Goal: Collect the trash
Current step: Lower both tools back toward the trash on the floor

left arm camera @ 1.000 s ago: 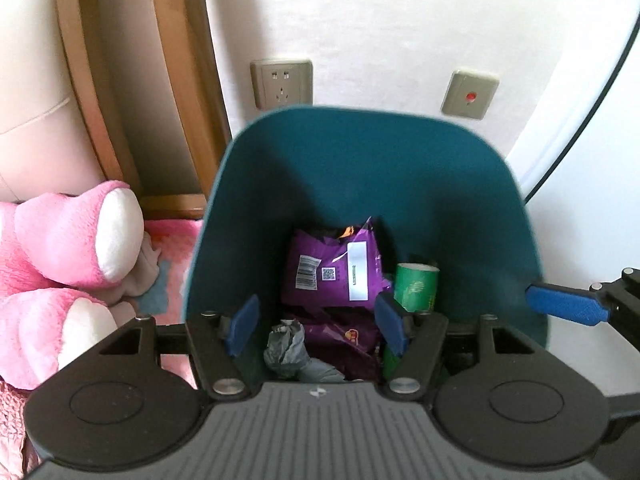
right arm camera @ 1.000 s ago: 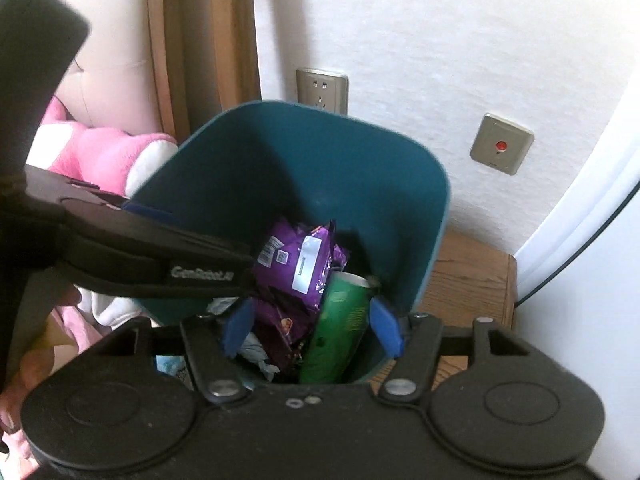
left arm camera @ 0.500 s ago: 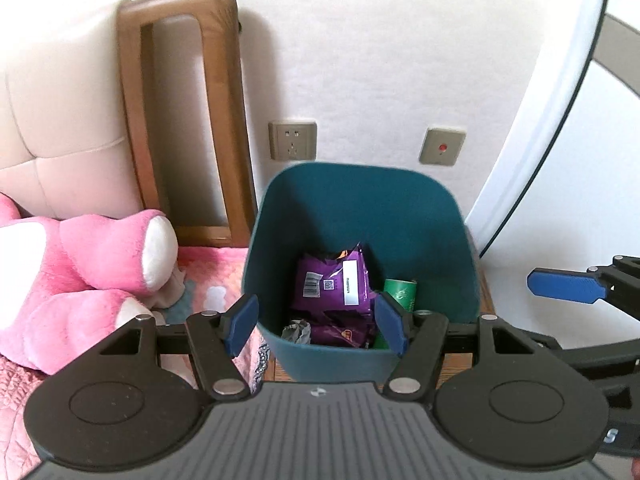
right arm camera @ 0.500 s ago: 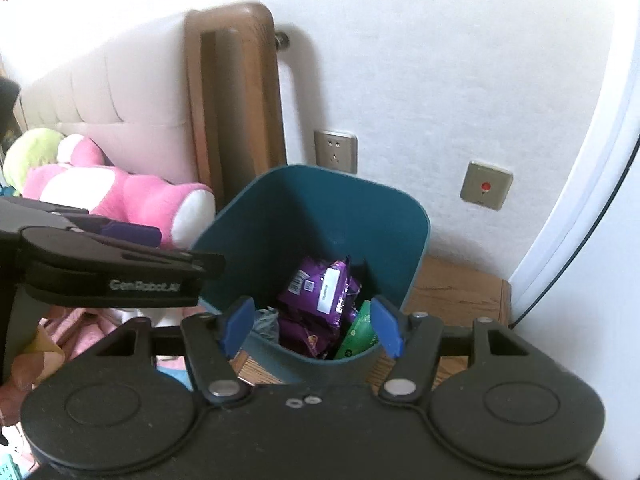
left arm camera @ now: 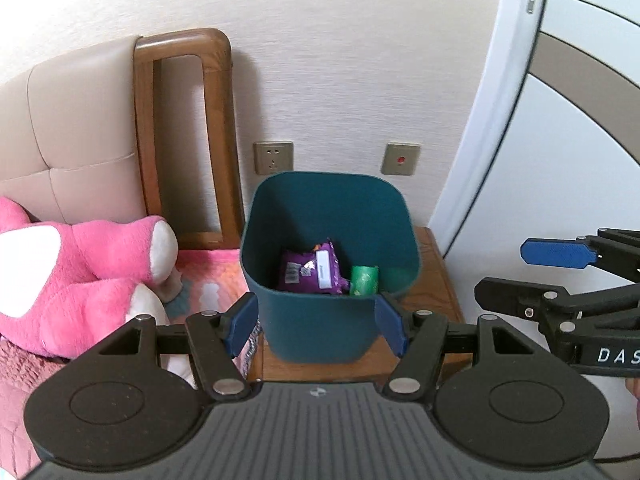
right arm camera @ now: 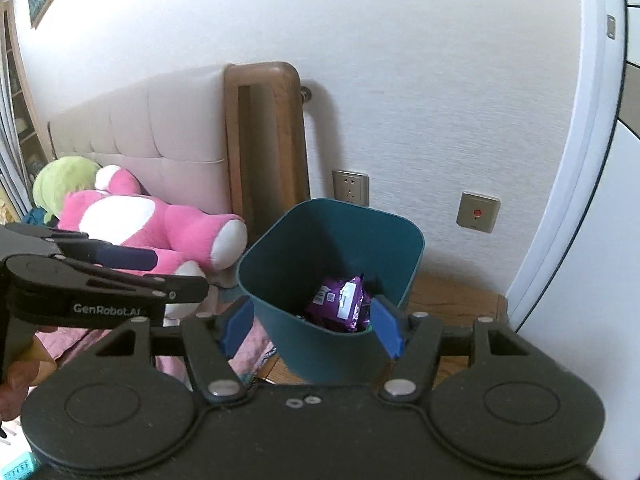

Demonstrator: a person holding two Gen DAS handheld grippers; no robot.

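A teal trash bin (left arm camera: 332, 204) stands on a wooden nightstand (left arm camera: 438, 280) against the wall. Inside it lie a purple snack wrapper (left arm camera: 310, 268) and a green can (left arm camera: 364, 280). My left gripper (left arm camera: 316, 326) hovers above and in front of the bin, open, with nothing between its blue pads. The right gripper (left arm camera: 516, 274) reaches in from the right, also open and empty. In the right wrist view the bin (right arm camera: 332, 236) and purple wrapper (right arm camera: 340, 304) lie beyond the open right gripper (right arm camera: 310, 328), and the left gripper (right arm camera: 160, 276) shows at the left edge.
A pink plush toy (left arm camera: 80, 276) lies on the bed left of the bin, below a padded headboard (left arm camera: 80, 120) with a wooden frame. A wall socket (left arm camera: 273, 158) and a red-button switch (left arm camera: 401, 159) sit behind the bin. A white door (left arm camera: 520, 120) rises at the right.
Both grippers have lifted up and drawn back from inside the bin's mouth. The bin now looks smaller and sits whole in view. Jaw openings look the same.
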